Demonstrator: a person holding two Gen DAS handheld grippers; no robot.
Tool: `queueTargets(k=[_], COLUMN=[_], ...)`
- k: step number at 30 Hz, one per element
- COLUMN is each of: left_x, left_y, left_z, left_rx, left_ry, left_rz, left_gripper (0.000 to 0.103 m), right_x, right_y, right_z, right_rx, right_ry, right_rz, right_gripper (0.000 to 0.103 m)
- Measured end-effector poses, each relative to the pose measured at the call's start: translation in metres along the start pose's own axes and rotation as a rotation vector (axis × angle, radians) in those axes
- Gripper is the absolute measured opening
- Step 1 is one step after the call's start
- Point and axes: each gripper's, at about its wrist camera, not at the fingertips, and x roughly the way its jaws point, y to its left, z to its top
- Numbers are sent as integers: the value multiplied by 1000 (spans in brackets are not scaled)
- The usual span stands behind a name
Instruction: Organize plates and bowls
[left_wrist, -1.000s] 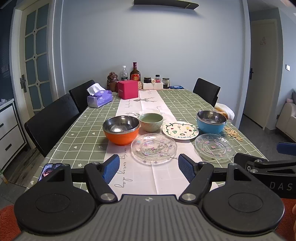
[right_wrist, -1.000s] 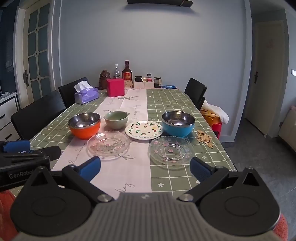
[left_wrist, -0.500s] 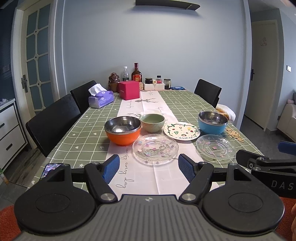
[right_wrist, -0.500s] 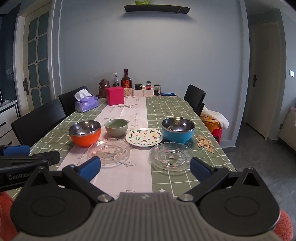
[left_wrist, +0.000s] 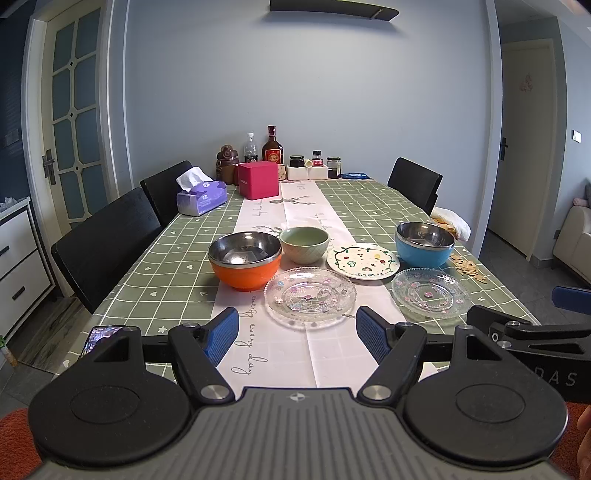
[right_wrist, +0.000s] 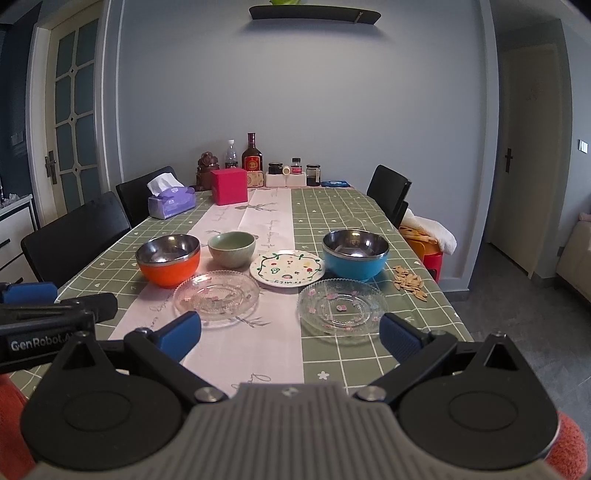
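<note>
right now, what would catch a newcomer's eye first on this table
The orange bowl at the left and the blue bowl at the right stand out against the green checked tablecloth. Between them sit a small green bowl and a painted plate, with two clear glass plates nearer the camera.

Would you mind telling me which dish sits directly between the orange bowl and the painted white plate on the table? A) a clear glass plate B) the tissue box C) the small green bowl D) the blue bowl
C: the small green bowl stands in the back row with the orange bowl on its left and the painted white plate on its right.
</note>
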Motion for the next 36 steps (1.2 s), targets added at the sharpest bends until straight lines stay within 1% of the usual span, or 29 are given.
queueTargets(k=[36], left_x=[1], left_y=[-4], left_z=[-3], left_rx=[6], left_ry=[2], left_rz=[-7], left_gripper=[86], right_x=[6], right_y=[3], right_z=[-4], right_rx=[-1], right_ry=[14], right_rz=[1], right_gripper=[100])
